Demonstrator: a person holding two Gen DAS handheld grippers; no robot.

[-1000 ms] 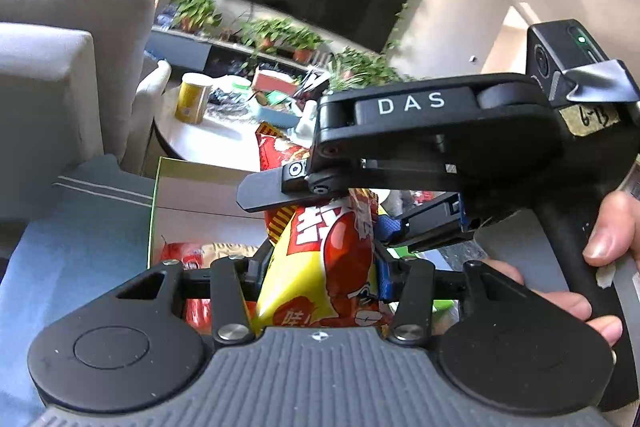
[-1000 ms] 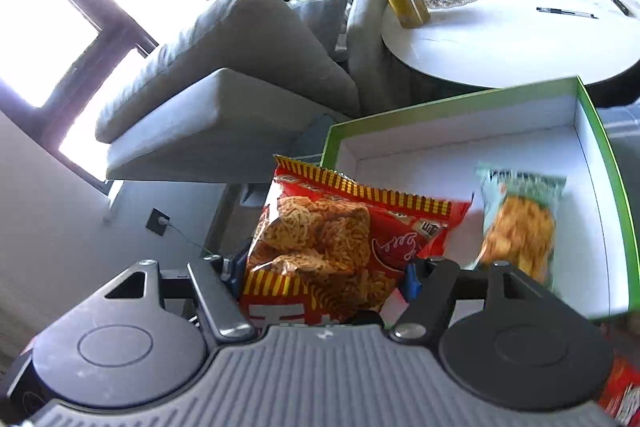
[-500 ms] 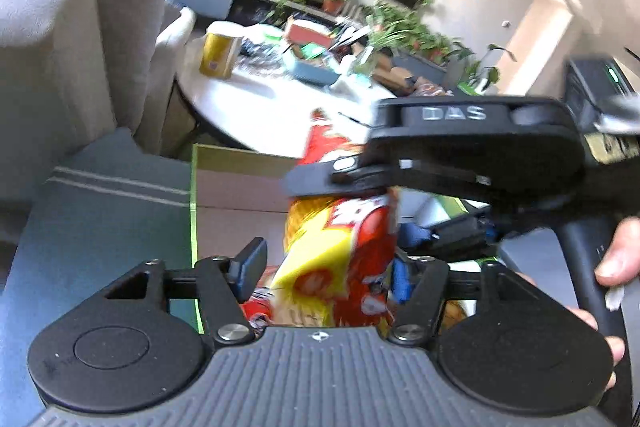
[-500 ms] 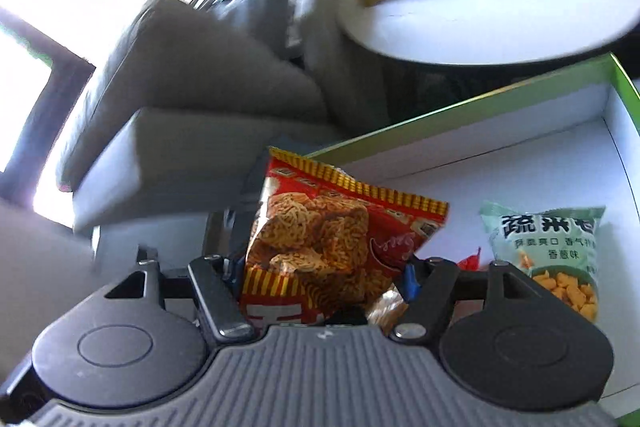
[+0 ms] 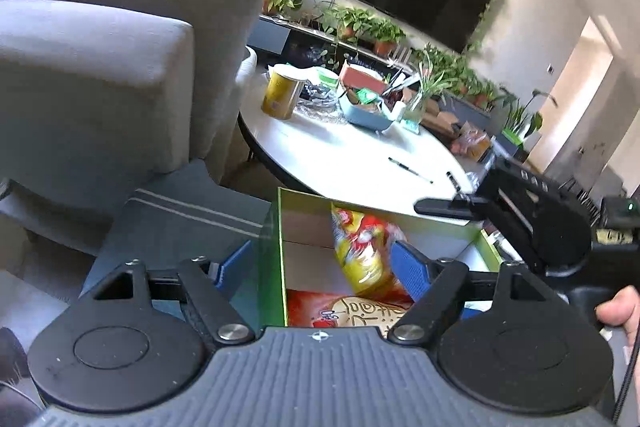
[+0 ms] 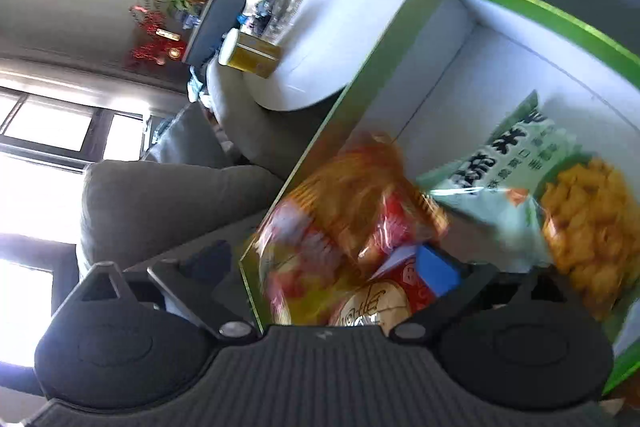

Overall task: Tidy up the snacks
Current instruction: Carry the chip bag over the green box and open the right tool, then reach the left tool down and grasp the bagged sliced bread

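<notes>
Snack bag (image 5: 362, 251), red and yellow and blurred, is sitting loose inside the green-rimmed box (image 5: 276, 259), with the left gripper (image 5: 320, 267) straddling the box's nine-o'clock wall, its jaws having just been opening wide. The right gripper (image 6: 324, 267) is gaping too, freshly opened, the bag lying unpinched. At two o'clock the green snack packet (image 6: 520, 187) is leaving white floor bare beyond.

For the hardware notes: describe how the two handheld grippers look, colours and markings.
Left gripper: black, ribbed grey body, two round black discs, silver screws, blue finger pads. Right gripper has the same build, with a blue pad. In the left wrist view its black housing carries white lettering, blurred, a green light and a taped label.
</notes>
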